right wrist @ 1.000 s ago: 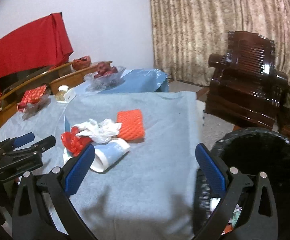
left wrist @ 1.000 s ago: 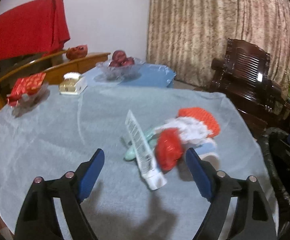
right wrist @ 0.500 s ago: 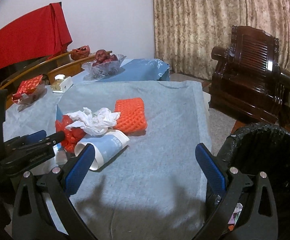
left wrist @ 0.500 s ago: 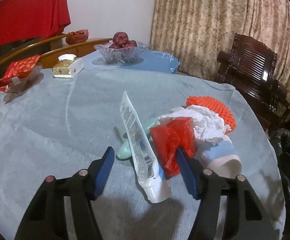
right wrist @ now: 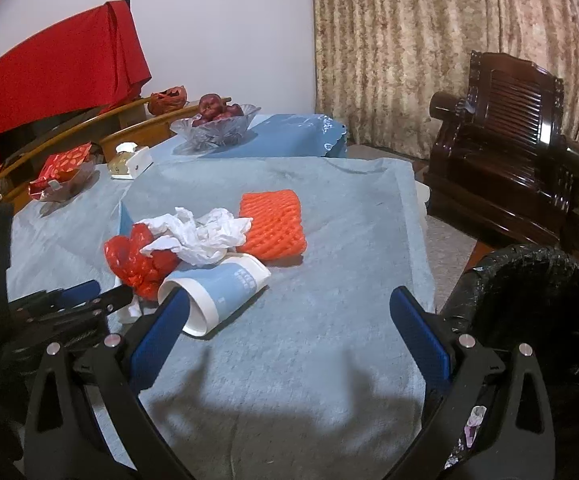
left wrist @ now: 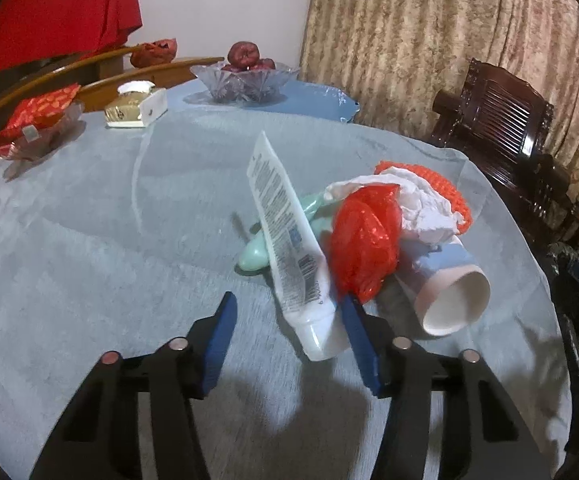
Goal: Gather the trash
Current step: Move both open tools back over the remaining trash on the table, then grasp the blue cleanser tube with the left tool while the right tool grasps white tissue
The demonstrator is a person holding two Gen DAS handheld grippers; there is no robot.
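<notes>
A trash pile lies on the blue tablecloth (left wrist: 89, 240): a white tube (left wrist: 285, 248), a red plastic bag (left wrist: 363, 240), crumpled white paper (left wrist: 417, 204), a tipped paper cup (left wrist: 449, 288), an orange foam net (left wrist: 449, 188) and a mint green item (left wrist: 257, 254). My left gripper (left wrist: 289, 320) is open, its fingers either side of the tube's cap end. My right gripper (right wrist: 289, 320) is open and empty above the cloth, right of the cup (right wrist: 217, 292). The left gripper also shows in the right wrist view (right wrist: 101, 294).
A black-lined bin (right wrist: 537, 320) stands at the table's right edge. A glass fruit bowl (left wrist: 245, 78), a tissue box (left wrist: 137, 106) and a red packet (left wrist: 37, 114) sit at the far side. A dark wooden chair (right wrist: 505, 140) stands right.
My left gripper moved forward to the pile and narrowed, now straddling the tube's cap end. My right gripper shifted slightly toward the table, still wide open.
</notes>
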